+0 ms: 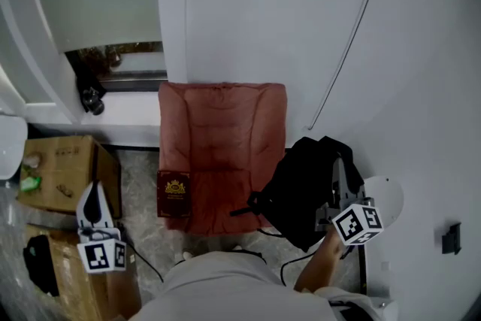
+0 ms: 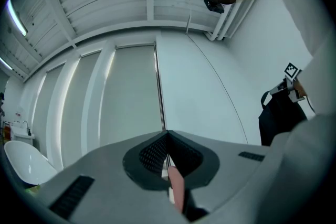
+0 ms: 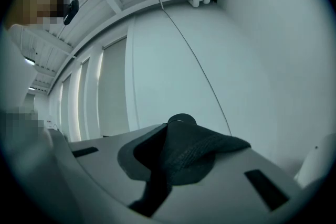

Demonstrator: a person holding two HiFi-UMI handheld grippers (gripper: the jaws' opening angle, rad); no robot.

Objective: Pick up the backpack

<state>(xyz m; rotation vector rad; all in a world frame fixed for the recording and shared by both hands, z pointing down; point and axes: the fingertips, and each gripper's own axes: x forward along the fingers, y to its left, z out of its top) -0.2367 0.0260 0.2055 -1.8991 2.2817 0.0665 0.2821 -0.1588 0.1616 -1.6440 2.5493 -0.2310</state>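
The black backpack [image 1: 301, 195] hangs just right of a red armchair [image 1: 222, 139], held up by its top strap. My right gripper [image 1: 342, 164] is shut on that strap; in the right gripper view the black webbing [image 3: 190, 157] fills the gap between the closed jaws of the right gripper [image 3: 178, 124]. My left gripper [image 1: 92, 190] is off at the lower left above cardboard boxes, far from the bag. In the left gripper view the jaws of the left gripper [image 2: 167, 138] meet with nothing held, and the backpack [image 2: 281, 113] shows at the right edge.
A dark red box with a gold emblem [image 1: 173, 193] rests on the armchair's front left corner. Cardboard boxes [image 1: 60, 173] stand at the left. A white wall is behind the chair, with a thin cable [image 1: 353, 34] running down it. A round white object [image 1: 389, 195] sits right of the bag.
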